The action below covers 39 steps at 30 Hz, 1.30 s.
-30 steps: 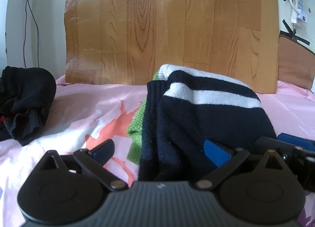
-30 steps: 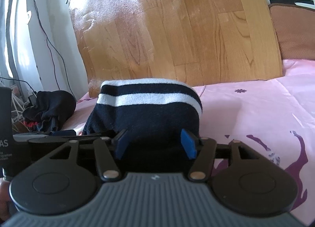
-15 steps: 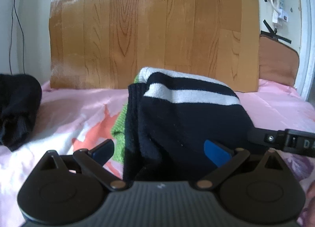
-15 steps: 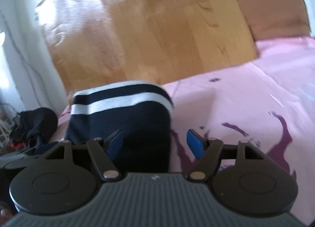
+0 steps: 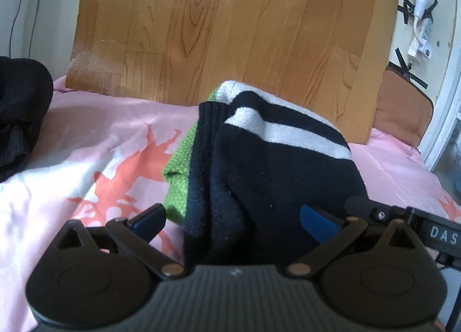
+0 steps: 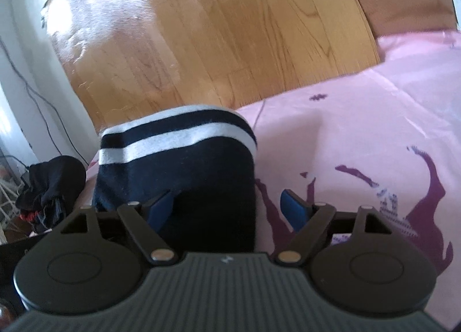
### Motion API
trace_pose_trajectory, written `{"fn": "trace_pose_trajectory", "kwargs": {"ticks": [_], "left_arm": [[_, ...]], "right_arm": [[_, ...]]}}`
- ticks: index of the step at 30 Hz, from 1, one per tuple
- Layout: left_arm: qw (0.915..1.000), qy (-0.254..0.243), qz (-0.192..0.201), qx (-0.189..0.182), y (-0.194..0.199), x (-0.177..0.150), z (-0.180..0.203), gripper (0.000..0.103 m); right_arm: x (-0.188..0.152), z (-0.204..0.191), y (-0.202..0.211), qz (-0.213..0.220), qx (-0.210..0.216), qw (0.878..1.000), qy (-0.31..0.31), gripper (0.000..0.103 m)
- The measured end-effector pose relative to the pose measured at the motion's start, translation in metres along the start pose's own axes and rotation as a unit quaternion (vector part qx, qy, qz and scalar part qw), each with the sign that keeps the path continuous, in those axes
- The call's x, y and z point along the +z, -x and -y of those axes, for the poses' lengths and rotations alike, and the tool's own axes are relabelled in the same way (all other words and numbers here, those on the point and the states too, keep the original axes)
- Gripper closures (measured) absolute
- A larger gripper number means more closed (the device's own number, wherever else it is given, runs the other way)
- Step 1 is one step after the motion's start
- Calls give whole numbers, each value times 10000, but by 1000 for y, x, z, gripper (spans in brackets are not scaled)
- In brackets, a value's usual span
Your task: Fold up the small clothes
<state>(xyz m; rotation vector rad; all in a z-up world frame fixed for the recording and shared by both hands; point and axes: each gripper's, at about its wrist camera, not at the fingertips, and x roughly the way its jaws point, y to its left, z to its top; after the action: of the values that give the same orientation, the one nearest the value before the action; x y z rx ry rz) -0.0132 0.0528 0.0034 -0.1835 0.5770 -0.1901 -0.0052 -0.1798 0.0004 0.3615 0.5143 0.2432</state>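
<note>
you had the folded navy knit garment with white stripes (image 5: 276, 170) lying on the pink printed bedsheet (image 5: 95, 141), on top of a green knit piece (image 5: 180, 167), so the finished pieces stacked in one place. your right gripper (image 6: 230, 206) was opening: its blue pads (image 6: 294, 206) stood off the cloth, one over the near edge and one beside it, letting the fold settle. your left gripper (image 5: 233, 218) stood wide open around the near end, pressing nothing, probably just steadying the stack. a black heap of unfolded clothes (image 6: 49, 185) waited well apart by the wood-grain board (image 5: 230, 29).
</note>
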Motion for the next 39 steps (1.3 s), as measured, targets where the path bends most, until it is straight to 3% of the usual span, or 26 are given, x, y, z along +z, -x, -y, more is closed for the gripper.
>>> {"fn": "trace_pose_trajectory", "kwargs": {"ticks": [7, 17, 39], "left_arm": [[9998, 134, 4, 125, -2, 4, -4, 0], [9985, 285, 57, 453, 4, 1, -9, 0], [9982, 206, -27, 560, 4, 0, -6, 0]], "right_arm": [[0, -1, -5, -223, 292, 9992, 133, 19], [2, 22, -3, -600, 858, 9923, -667, 16], [3, 30, 1, -568, 1105, 9867, -1044, 14]]}}
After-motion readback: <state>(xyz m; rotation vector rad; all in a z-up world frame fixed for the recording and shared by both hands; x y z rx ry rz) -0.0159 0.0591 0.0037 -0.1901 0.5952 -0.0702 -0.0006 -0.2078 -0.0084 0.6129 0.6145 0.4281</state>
